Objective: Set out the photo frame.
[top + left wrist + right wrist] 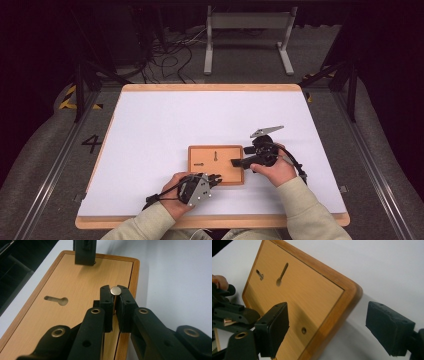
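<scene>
High view: wooden board [216, 165] lying flat on the white counter [165, 125], nearer the front edge than the back, a little right of the middle. Two keyhole-shaped slots cut into its face.

Left hand [176, 197]: forearm in a pale sleeve comes in from the front edge, wrist turned so the left gripper [214, 180] points rightward over the board's front edge. In the left gripper view its jaws are pinched on a small metal pin [115, 291], round flat head showing just above the pads, shaft running down between them. The pin sits over the board [82, 290] near its right edge.

Right hand [274, 171]: reaches in from the right, forearm angled toward the middle, holding the right gripper [236, 162] level and pointing left at the board's right edge. In the right gripper view its jaws are spread wide, one pad over the board's [307, 297] face, the other over the bare counter, the board's corner between them, neither pad visibly touching it.
</scene>
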Available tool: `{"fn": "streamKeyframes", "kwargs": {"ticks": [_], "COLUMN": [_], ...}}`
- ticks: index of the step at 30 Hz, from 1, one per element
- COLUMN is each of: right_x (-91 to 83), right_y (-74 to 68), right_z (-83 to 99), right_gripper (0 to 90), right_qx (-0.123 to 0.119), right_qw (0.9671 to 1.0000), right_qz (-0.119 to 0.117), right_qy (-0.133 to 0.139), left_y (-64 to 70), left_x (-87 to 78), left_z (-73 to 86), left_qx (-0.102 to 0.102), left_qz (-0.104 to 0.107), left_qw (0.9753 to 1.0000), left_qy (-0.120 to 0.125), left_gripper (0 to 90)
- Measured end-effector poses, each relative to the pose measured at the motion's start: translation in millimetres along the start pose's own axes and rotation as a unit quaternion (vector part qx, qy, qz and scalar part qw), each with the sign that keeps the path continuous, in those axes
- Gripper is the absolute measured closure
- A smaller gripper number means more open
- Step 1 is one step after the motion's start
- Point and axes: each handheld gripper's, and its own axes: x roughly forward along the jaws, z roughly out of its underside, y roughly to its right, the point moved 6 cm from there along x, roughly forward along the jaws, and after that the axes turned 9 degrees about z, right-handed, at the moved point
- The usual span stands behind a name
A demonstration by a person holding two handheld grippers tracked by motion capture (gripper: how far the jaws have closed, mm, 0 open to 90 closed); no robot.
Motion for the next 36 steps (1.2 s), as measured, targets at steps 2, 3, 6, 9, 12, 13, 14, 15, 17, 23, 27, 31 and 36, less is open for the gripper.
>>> {"fn": "streamKeyframes", "kwargs": {"ticks": [2,3,6,9,12,13,14,15,17,23,27,31,36], "right_x": [4.9,6.9,10.9,16.7,20.7,20.8,20.7,20.3,19.4,14.1,10.3,3.7,-4.7], "right_y": [-1.5,-2.1,-4.2,-7.1,-8.4,-8.1,-7.7,-7.3,-6.9,-10.6,-13.3,-17.7,-21.6], "right_z": [-2.0,-3.1,-5.3,-6.1,-5.1,-5.1,-5.1,-5.0,-4.5,-4.8,-5.7,-6.6,-6.8], "right_gripper": [19.3,19.4,19.8,20.5,21.6,22.2,22.9,23.6,24.4,29.3,33.6,37.5,41.4], "right_qx": [0.004,0.005,0.01,0.015,0.011,0.012,0.013,0.013,0.015,0.002,-0.008,-0.027,-0.053], "right_qw": [0.9999,0.9999,0.9996,0.9989,0.9989,0.9988,0.9987,0.9986,0.9984,0.9985,0.9983,0.998,0.9968], "right_qz": [-0.01,-0.014,-0.027,-0.044,-0.042,-0.044,-0.046,-0.047,-0.05,-0.054,-0.057,-0.056,-0.057], "right_qy": [0.0,-0.001,-0.004,-0.012,-0.02,-0.02,-0.02,-0.02,-0.021,-0.008,-0.001,0.008,0.017], "left_y": [0.0,-0.3,0.1,-0.1,-0.8,-0.9,-1.4,-2.1,-3.3,-7.0,-8.3,-9.0,-14.2], "left_x": [0.0,-0.1,-0.1,0.0,0.0,-0.1,-0.4,-0.5,-1.4,-8.2,-17.1,-30.6,-56.0], "left_z": [0.1,0.3,0.6,0.6,0.6,0.6,0.6,0.5,-0.3,-1.9,1.2,2.4,1.6], "left_qx": [0.0,0.002,-0.002,-0.002,-0.006,-0.01,-0.014,-0.017,-0.021,-0.055,-0.081,-0.108,-0.137], "left_qz": [0.001,0.001,0.002,0.002,0.005,0.008,0.012,0.018,0.026,0.048,0.069,0.086,0.088], "left_qw": [1.0,1.0,1.0,1.0,1.0,0.9999,0.9998,0.9997,0.9994,0.9971,0.9938,0.9891,0.982], "left_qy": [0.001,0.0,0.0,0.001,0.003,0.003,0.003,0.004,0.0,0.017,0.03,0.052,0.095], "left_gripper": [84.0,84.0,84.0,84.0,84.0,83.9,83.8,83.7,83.4,74.3,67.2,58.8,53.9]}}
